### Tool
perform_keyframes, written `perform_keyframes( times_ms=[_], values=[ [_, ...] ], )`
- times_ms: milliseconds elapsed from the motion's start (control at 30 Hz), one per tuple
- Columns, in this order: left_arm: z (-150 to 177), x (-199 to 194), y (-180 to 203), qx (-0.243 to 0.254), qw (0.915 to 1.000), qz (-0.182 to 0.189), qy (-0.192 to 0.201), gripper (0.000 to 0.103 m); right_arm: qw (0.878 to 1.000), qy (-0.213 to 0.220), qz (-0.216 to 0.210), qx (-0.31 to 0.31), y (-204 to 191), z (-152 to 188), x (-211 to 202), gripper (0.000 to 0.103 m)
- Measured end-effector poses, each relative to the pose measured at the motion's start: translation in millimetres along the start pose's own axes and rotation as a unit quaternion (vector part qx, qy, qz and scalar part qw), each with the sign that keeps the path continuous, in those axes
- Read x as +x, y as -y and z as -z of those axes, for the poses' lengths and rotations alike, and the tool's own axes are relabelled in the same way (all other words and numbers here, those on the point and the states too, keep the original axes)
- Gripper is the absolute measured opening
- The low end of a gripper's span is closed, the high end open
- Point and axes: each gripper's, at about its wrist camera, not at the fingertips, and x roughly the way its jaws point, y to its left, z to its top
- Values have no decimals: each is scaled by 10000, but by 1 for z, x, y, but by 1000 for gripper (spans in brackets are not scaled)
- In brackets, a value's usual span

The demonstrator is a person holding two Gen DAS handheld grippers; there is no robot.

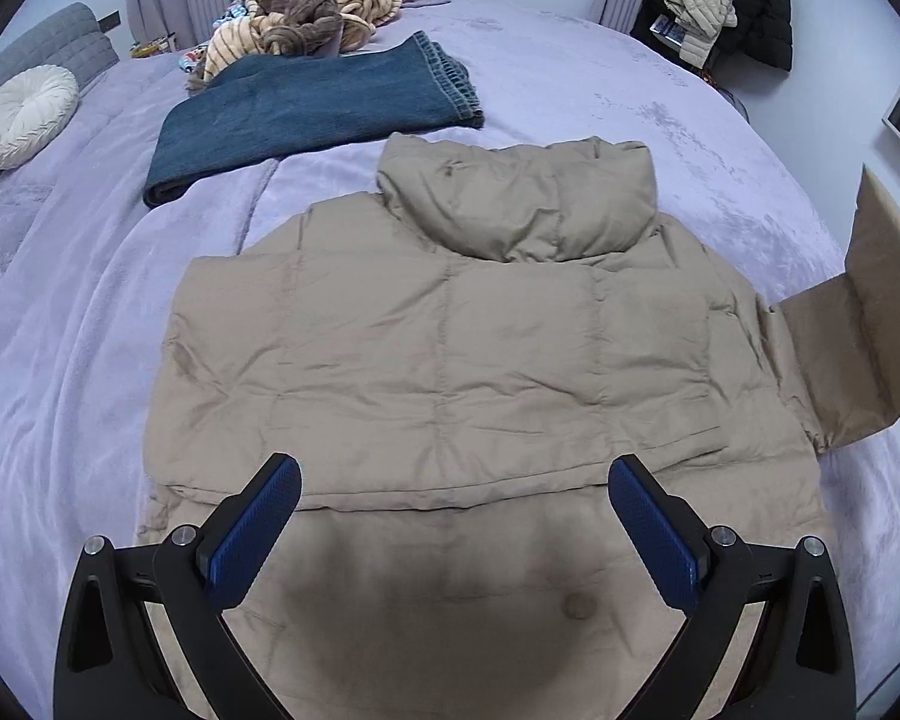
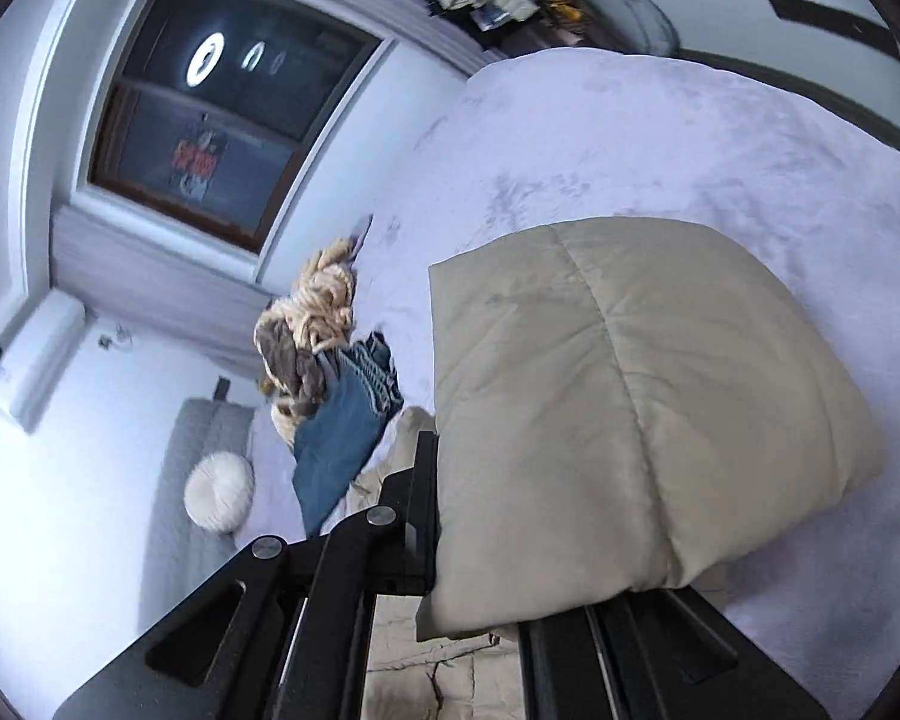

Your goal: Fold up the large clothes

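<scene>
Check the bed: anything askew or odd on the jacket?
Yes. The jacket lies flat, hood up, but its one sleeve stands lifted off the bed at the picture's right edge, clamped in the right gripper. The left gripper hangs open over the hem. Nothing looks torn or spilled.

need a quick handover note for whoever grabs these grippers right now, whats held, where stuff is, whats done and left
Left gripper: open, empty, hovering over the lower hem of the jacket.
Right gripper: shut on the jacket's right sleeve, lifted off the bed.
Jacket lies flat, back up, hood at the far end. Folded jeans sit beyond it, apparently already done.
Done: jacket spread out; its left sleeve seems already tucked.
Left: likely lay the right sleeve across the back, then fold the body up.
</scene>
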Motion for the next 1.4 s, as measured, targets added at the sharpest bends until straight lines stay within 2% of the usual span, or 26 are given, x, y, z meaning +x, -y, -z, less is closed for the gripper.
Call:
perform_keyframes(
  times_ms=[133, 233, 333, 433, 500, 667, 700, 767, 800, 833, 967, 1067, 1100, 1133, 1200, 1300, 1400],
  values=[
    [3, 5, -40, -104, 9999, -105, 69, 103, 9902, -476, 388, -1258, -75, 53, 68, 5],
    [5, 13, -61, -194, 9996, -161, 96, 103, 9702, -918, 785, -2099, -109, 111, 121, 5],
    [7, 23, -78, -327, 9993, -126, 99, 103, 9513, -1274, 1150, -2561, -115, 161, 161, 5],
    [9, 33, -85, -369, 9992, -80, 118, 103, 9421, -1496, 1435, -2635, -95, 199, 179, 5],
    [10, 38, -86, -343, 9993, -38, 118, 103, 9421, -1567, 1554, -2524, -83, 209, 185, 5],
    [8, 53, -77, -272, 9995, 90, 105, 103, 9474, -1714, 1708, -2097, -66, 204, 188, 8],
    [6, 55, -75, -287, 9994, 130, 109, 103, 9498, -1762, 1689, -1956, -65, 201, 183, 13],
    [2, 55, -73, -341, 9991, 234, 134, 103, 9606, -1767, 1455, -1574, -61, 194, 166, 38],
    [-1, 55, -73, -377, 9987, 298, 153, 103, 9671, -1674, 1328, -1381, -58, 192, 153, 65],
    [-3, 55, -74, -420, 9982, 380, 178, 103, 9732, -1521, 1231, -1211, -56, 189, 141, 77],
    [-11, 53, -84, -596, 9955, 702, 239, 103, 9899, -993, 994, -194, -27, 166, 103, 77],
    [-14, 50, -96, -714, 9924, 959, 290, 103, 9923, -688, 856, 570, -1, 147, 98, 75],
    [-15, 48, -101, -755, 9907, 1090, 310, 103, 9924, -586, 830, 695, 2, 142, 98, 59],
    [-15, 47, -105, -791, 9892, 1193, 325, 102, 9922, -571, 872, 690, 1, 138, 101, 33],
    [-15, 44, -117, -926, 9841, 1477, 355, 102, 9939, -544, 879, 381, -16, 134, 108, 11],
    [-15, 42, -135, -1245, 9696, 2084, 306, 102, 9913, -694, 853, -730, -67, 142, 125, 11],
    [-16, 42, -147, -1472, 9573, 2473, 263, 102, 9721, -1093, 917, -1860, -117, 174, 152, 11]
  ],
)
